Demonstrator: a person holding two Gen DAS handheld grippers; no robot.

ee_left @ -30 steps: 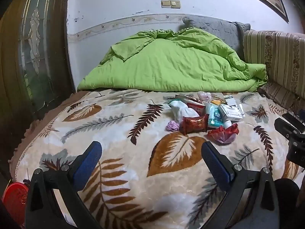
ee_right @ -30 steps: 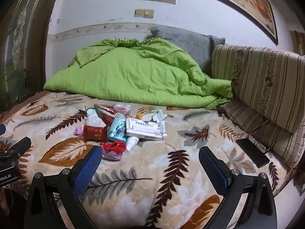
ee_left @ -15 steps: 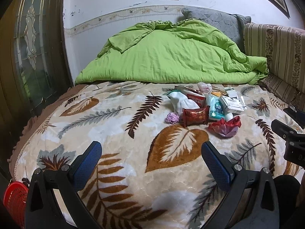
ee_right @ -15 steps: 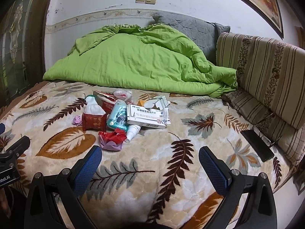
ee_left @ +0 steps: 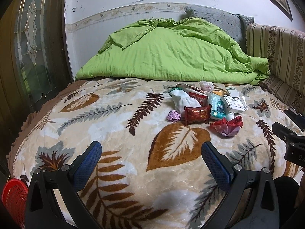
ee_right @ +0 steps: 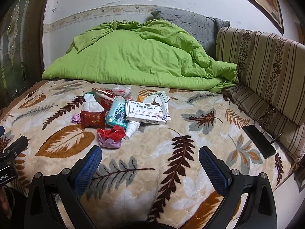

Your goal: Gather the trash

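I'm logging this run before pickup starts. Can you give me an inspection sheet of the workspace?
Surface: leaf-print blanket covering the bed.
Job's things: trash pile mid-bed: medicine box, red packet, crumpled red wrapper, small white bottle, teal tissue pack.
Clutter: black phone and glasses at the bed's right edge.
Grippers: left gripper and right gripper open, holding nothing.
Cables: nothing seen.
Surroundings: green duvet, striped cushions, red basket.

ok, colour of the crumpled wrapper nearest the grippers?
Red over pale purple: the crumpled wrapper shows best in the right wrist view.
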